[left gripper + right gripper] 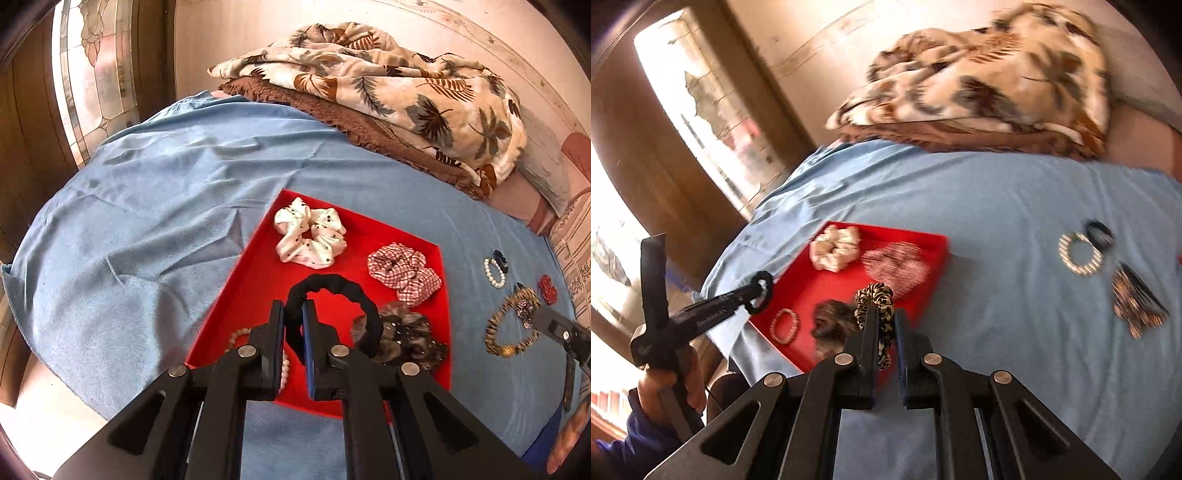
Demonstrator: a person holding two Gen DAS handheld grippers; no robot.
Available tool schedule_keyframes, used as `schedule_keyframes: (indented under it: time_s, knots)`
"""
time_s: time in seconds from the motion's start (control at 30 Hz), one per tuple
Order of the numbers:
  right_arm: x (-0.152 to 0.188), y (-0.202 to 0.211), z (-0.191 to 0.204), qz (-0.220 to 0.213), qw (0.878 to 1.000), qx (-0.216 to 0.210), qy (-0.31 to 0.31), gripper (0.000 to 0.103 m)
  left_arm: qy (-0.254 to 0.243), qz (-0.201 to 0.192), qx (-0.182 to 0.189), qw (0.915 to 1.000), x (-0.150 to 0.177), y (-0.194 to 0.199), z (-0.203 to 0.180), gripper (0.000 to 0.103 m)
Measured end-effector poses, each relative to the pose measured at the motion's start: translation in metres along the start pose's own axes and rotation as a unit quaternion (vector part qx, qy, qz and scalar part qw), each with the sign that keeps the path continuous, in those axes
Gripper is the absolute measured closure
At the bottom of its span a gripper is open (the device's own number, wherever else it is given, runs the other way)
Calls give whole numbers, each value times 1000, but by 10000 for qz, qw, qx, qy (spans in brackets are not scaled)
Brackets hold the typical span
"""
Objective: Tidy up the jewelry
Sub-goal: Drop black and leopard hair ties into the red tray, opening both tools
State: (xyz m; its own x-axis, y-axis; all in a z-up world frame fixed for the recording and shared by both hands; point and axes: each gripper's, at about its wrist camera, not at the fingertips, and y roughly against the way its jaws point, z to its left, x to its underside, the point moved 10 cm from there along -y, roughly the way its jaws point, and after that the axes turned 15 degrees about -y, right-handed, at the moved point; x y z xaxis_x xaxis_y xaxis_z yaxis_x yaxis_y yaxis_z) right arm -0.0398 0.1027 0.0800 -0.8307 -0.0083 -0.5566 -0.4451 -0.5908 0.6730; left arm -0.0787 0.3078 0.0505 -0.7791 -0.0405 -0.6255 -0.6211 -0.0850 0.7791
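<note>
Landmark: red tray (236,295) on the bed.

1. My left gripper (293,314), clamped on the black scrunchie (332,286), above the tray. Soft, light, springy; hold it by the band.
2. My right gripper (885,319), clamped on the leopard scrunchie (875,295), at the tray's near edge. Limp, light.
3. Writing: lettering on the left gripper's body, illegible.

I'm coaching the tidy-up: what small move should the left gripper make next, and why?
Probably lower and open the left gripper: it is shut on the black scrunchie, which hangs over a bare patch of the red tray where other scrunchies already lie.
</note>
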Motion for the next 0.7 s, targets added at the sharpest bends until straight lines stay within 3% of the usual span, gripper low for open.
schedule_keyframes:
  time_s: [0.3, 0.47, 0.7]
  knots:
    - [-12, -85, 40, 546, 9985, -4, 78, 93, -174, 401, -94, 9990, -8, -57, 18, 94]
    - [-7, -130, 36, 832, 9963, 193, 17, 93, 17, 642, 19, 9979, -6, -84, 28, 94]
    - [10, -160, 21, 1139, 9927, 405, -35, 93, -24, 706, -21, 9975, -1, -95, 24, 94]
